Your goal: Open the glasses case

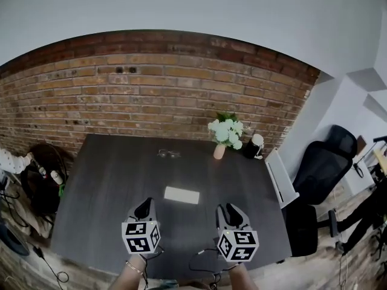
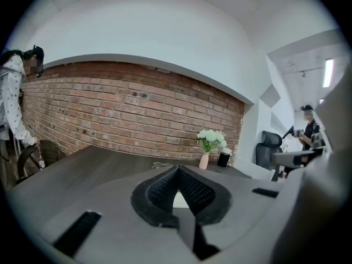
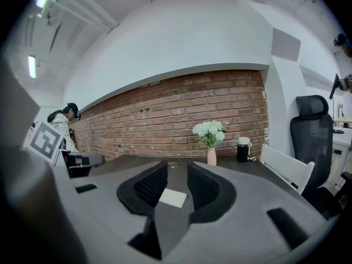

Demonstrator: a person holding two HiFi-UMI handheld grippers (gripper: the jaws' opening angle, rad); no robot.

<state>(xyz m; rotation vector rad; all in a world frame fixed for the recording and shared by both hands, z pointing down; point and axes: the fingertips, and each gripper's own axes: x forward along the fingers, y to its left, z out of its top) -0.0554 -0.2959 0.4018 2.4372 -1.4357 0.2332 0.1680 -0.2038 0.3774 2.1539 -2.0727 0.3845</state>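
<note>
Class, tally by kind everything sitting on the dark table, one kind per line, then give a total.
glasses case: 1
pair of glasses: 1
vase of flowers: 1
black flask: 1
Total: 4

Office-like workroom, exposed brick wall (image 1: 151,89) under white plaster, large dark table (image 1: 109,180) with a vase of white flowers (image 1: 225,135), black swivel office chair (image 1: 326,162) beside it, ceiling strip light (image 2: 328,73), person (image 2: 308,128) in the background, cables (image 1: 36,252) on the floor.
</note>
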